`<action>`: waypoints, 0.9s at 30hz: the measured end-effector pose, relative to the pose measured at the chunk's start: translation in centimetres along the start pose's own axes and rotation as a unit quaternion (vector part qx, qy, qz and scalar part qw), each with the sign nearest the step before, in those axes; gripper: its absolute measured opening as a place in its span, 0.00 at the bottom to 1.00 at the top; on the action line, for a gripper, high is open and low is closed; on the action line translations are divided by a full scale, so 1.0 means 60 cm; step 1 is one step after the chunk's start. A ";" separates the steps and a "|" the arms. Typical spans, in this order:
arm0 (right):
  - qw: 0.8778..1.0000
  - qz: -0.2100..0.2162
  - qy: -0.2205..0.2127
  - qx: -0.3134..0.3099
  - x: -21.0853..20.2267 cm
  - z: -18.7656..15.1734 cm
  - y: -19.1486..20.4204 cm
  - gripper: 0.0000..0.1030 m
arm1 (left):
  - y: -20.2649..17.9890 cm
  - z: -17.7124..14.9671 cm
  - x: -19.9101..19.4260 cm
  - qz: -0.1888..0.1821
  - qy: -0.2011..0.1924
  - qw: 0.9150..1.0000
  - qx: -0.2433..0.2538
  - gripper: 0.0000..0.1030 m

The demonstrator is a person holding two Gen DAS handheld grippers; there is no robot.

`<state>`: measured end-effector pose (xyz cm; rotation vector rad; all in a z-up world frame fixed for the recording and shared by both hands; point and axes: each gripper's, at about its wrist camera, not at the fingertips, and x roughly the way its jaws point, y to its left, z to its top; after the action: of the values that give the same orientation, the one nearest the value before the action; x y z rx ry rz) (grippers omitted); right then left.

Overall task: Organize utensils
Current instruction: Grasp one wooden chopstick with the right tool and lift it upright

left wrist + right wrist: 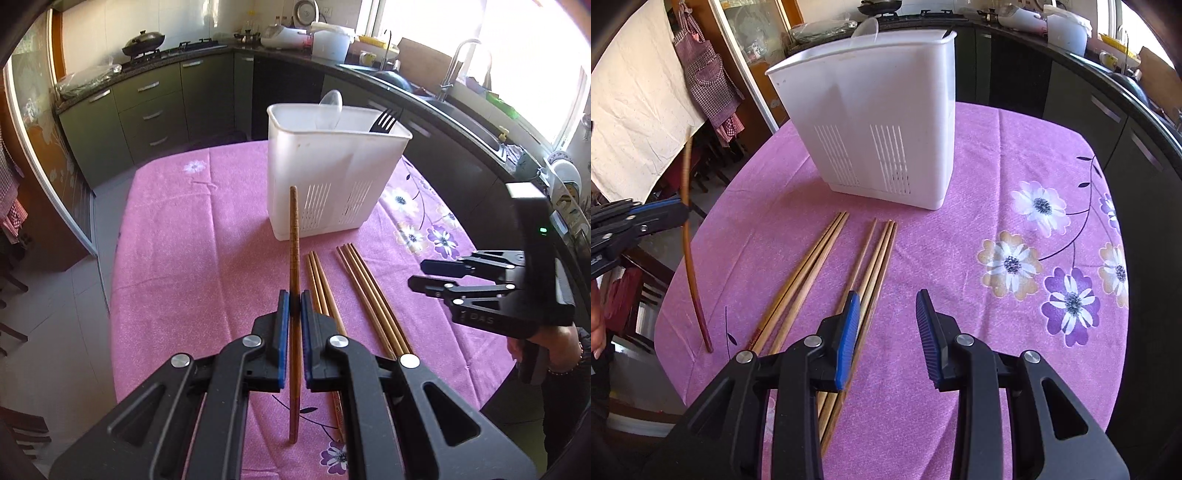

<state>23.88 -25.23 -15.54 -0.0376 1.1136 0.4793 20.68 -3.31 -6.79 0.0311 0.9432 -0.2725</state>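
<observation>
Clamped between the blue pads of the left gripper (294, 308) is a dark brown chopstick (294, 266), its far tip pointing toward 12 o'clock at the white utensil holder (328, 177) and its reddish butt end hanging below the fingers; from the right wrist view the same stick (687, 236) stands steeply at 9 o'clock with its lower end down at the cloth near the table's edge, though contact cannot be told. Just to the 3 o'clock side of the held stick, more light wooden chopsticks lie flat on the pink flowered tablecloth (207, 258) in two bunches: a pair (318, 280) and a bundle of three (364, 288), all pointing roughly at the holder. That holder stands upright beyond them, with a clear spoon (330, 109) and a black fork (384, 120) poking above its rim. At 3 o'clock the right gripper (888, 334) hovers above the cloth with its jaws spread wide and nothing between them, its left finger over the bundle of three. Kitchen cabinets (155, 107) and a sink (476, 125) ring the table.
</observation>
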 end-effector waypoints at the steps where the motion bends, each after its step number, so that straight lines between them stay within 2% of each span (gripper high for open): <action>1: 1.000 0.002 0.011 0.002 0.011 0.004 0.001 0.26 | 0.000 -0.002 -0.010 0.000 -0.008 1.000 0.003 0.06; 6: 0.999 -0.004 0.051 0.009 0.054 0.023 0.002 0.18 | 0.000 -0.018 -0.046 0.005 -0.037 0.999 0.013 0.06; 14: 0.996 -0.034 0.079 0.006 0.088 0.039 0.016 0.17 | 0.014 -0.038 -0.069 0.004 -0.053 0.998 0.015 0.06; 19: 0.995 -0.056 0.084 -0.001 0.095 0.042 0.028 0.16 | 0.022 -0.043 -0.074 0.002 -0.057 0.998 0.014 0.07; 23: 0.995 -0.042 0.093 0.002 0.100 0.036 0.030 0.16 | 0.024 -0.047 -0.076 0.002 -0.060 0.998 0.016 0.07; 27: 0.994 -0.054 0.095 -0.011 0.111 0.039 0.048 0.16 | 0.021 -0.047 -0.076 0.003 -0.060 0.998 0.018 0.07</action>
<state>27.08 -19.70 -19.68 -0.1635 1.2859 0.3973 16.19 -0.68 -4.91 0.0503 0.8182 -0.2819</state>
